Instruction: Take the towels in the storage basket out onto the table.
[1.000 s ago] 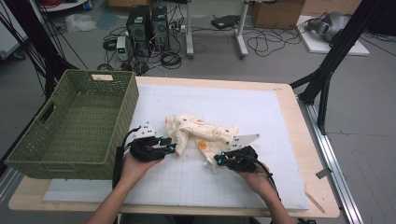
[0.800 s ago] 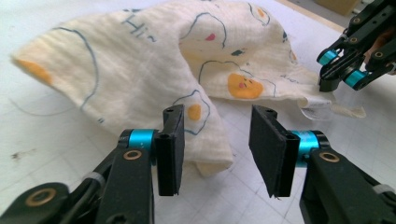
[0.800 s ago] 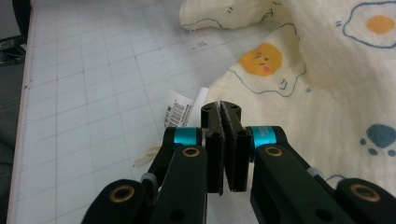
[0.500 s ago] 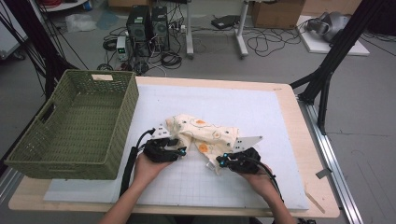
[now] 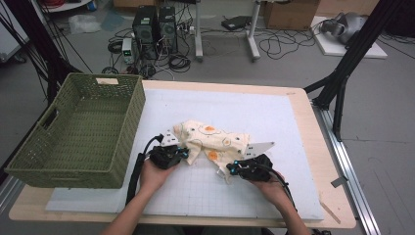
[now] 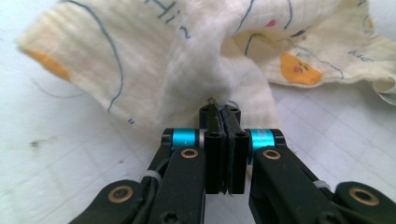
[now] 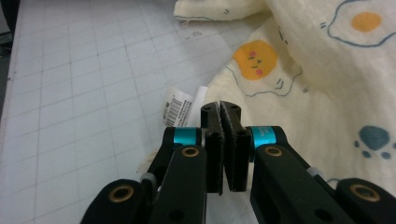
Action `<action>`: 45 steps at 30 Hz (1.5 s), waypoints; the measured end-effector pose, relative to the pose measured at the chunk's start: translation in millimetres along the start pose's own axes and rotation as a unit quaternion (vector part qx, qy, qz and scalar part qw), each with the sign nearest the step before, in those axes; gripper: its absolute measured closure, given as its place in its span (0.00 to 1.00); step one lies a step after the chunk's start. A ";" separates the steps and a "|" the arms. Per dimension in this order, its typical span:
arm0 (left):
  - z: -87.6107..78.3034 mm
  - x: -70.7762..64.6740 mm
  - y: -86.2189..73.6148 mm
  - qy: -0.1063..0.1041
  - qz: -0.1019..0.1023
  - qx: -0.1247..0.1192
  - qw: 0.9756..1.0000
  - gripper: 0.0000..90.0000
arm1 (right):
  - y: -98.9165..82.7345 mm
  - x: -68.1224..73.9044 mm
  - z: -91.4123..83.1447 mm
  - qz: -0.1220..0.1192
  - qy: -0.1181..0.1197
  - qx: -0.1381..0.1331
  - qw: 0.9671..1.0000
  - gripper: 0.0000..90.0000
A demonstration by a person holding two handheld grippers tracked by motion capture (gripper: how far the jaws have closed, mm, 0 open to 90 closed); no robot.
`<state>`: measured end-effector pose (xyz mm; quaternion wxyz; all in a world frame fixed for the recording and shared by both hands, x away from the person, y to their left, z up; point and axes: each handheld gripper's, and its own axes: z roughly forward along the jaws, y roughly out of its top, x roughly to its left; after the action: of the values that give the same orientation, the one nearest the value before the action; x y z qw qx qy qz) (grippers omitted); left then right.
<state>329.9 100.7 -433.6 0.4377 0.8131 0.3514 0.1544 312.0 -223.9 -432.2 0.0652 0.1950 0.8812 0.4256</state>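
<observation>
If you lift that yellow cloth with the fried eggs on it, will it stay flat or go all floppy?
Probably floppy: the thin cream-yellow cloth with egg prints already lies crumpled in soft folds. It looks light, since the left gripper bunches it with a small pinch. It likely won't slip; the right gripper seems clamped on its edge.

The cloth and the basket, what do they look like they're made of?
Cloth: likely thin cotton gauze, matte, with a fine crinkled weave, soft folds and printed egg shapes. Basket: probably woven plastic or wicker, olive green, with open lattice walls; which one can't be told.
</observation>
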 end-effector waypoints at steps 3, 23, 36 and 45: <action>-14.2 4.5 1.7 -0.002 -0.007 -0.020 1.000 0.98 | 0.2 1.1 -7.8 0.001 -0.002 -0.013 1.000 0.98; -64.4 -0.2 -14.6 -0.031 -0.026 -0.040 0.998 0.98 | -17.9 29.0 -50.0 -0.023 0.008 -0.035 0.999 0.98; -55.1 2.9 -25.5 -0.050 -0.030 -0.020 0.998 0.70 | -11.0 17.2 -23.0 -0.012 0.027 -0.011 1.000 0.75; -28.5 3.2 -39.5 -0.051 -0.015 0.027 0.998 0.75 | -17.9 7.0 -5.6 -0.004 0.021 0.025 0.999 0.74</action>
<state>299.0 134.7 -449.9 0.4351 0.8260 0.3451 0.0963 298.8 -235.2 -442.2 0.0437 0.1838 0.8936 0.4071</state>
